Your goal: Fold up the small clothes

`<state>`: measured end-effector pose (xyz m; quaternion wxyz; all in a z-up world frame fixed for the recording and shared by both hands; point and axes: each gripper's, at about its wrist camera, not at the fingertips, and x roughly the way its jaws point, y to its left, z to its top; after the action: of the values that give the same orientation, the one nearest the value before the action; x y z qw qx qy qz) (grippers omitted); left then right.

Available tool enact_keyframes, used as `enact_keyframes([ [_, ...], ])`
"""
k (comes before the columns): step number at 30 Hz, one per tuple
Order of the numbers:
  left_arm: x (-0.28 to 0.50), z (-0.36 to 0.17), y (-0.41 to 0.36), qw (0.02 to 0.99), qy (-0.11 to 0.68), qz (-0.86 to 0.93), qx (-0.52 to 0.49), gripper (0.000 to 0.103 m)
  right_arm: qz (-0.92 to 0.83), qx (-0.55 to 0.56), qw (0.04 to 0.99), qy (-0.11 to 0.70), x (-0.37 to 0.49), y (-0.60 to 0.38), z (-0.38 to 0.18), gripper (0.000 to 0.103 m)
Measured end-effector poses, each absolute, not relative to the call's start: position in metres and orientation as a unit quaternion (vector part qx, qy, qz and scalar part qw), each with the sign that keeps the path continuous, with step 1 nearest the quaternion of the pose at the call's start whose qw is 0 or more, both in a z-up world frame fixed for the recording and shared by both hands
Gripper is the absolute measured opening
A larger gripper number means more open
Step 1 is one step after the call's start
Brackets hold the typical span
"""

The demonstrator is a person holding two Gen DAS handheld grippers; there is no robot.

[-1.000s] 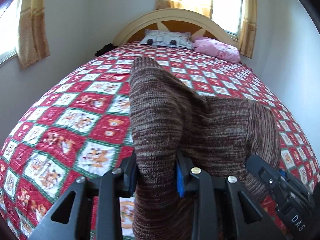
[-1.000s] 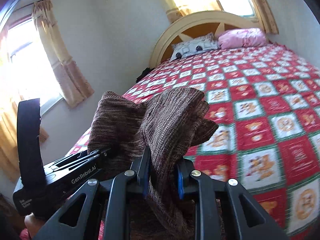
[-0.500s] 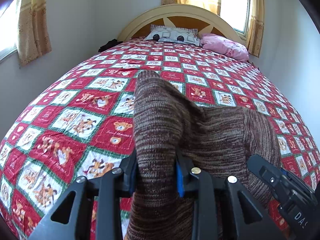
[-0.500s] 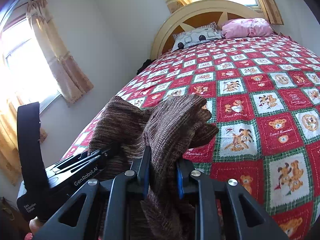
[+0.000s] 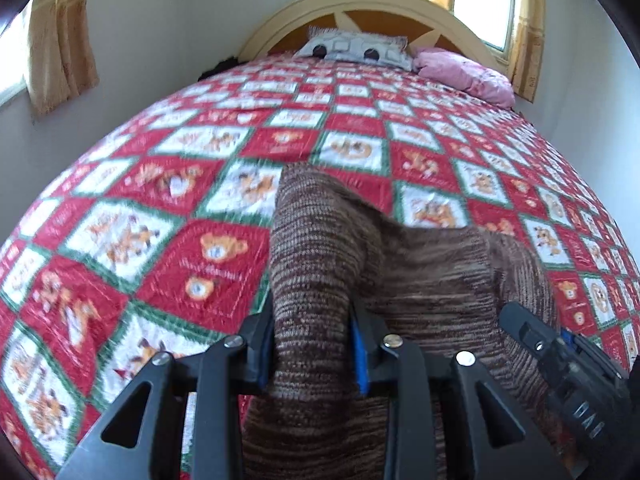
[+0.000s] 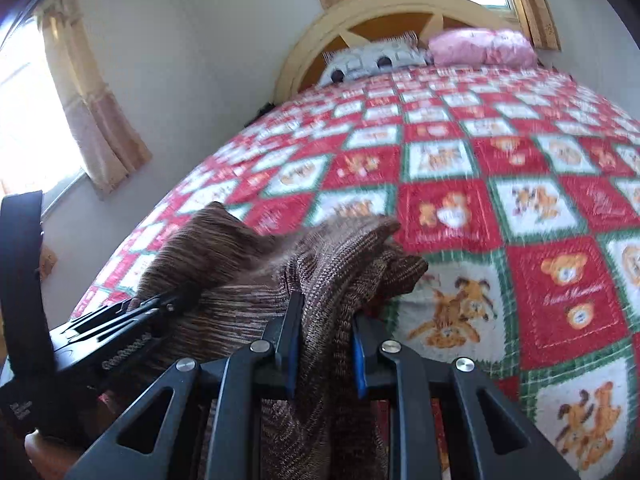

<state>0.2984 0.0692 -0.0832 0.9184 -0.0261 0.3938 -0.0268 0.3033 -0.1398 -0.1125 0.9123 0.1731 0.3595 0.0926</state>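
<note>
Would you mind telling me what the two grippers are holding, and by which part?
Both hold the brown knit garment. The left gripper, its jaws opening, has a bunched fold at one end; the right gripper pinches a fold at the other end.

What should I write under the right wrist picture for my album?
Right gripper pinching a brown knitted garment above a red teddy-bear bedspread, the left gripper beside it.
</note>
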Motion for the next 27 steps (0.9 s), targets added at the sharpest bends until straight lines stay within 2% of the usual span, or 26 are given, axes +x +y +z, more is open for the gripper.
enact_keyframes([
  [4, 0.303, -0.09, 0.073, 0.913, 0.405, -0.029, -0.043, 0.045, 0.103, 0.215, 0.89, 0.389, 0.313, -0.151, -0.127, 0.021],
  [7, 0.308, -0.095, 0.078, 0.906, 0.419, -0.026, -0.058, 0.065, 0.111, 0.244, 0.878, 0.397, 0.314, -0.159, -0.134, 0.024],
  [8, 0.31, -0.097, 0.083, 0.902, 0.424, -0.019, -0.072, 0.076, 0.116, 0.255, 0.873, 0.399, 0.314, -0.162, -0.136, 0.033],
  [9, 0.312, -0.1, 0.09, 0.897, 0.431, -0.019, -0.095, 0.081, 0.121, 0.271, 0.866, 0.404, 0.315, -0.167, -0.14, 0.037],
  [13, 0.309, -0.102, 0.098, 0.895, 0.427, -0.036, -0.121, 0.081, 0.15, 0.334, 0.833, 0.414, 0.32, -0.185, -0.146, 0.042],
  [17, 0.305, -0.102, 0.091, 0.899, 0.425, -0.029, -0.103, 0.081, 0.132, 0.321, 0.836, 0.426, 0.337, -0.189, -0.138, 0.059],
  [18, 0.305, -0.102, 0.091, 0.899, 0.425, -0.03, -0.106, 0.081, 0.136, 0.324, 0.829, 0.434, 0.347, -0.189, -0.14, 0.059],
  [22, 0.307, -0.101, 0.095, 0.899, 0.423, -0.032, -0.11, 0.081, 0.15, 0.336, 0.811, 0.455, 0.378, -0.189, -0.141, 0.059],
  [23, 0.306, -0.101, 0.095, 0.899, 0.422, -0.028, -0.108, 0.081, 0.149, 0.337, 0.808, 0.46, 0.384, -0.188, -0.141, 0.054],
  [24, 0.306, -0.101, 0.095, 0.9, 0.421, -0.023, -0.107, 0.082, 0.147, 0.332, 0.809, 0.462, 0.387, -0.186, -0.14, 0.033],
  [27, 0.298, -0.1, 0.099, 0.905, 0.412, 0.028, -0.106, 0.085, 0.167, 0.277, 0.823, 0.468, 0.399, -0.166, -0.13, 0.024],
])
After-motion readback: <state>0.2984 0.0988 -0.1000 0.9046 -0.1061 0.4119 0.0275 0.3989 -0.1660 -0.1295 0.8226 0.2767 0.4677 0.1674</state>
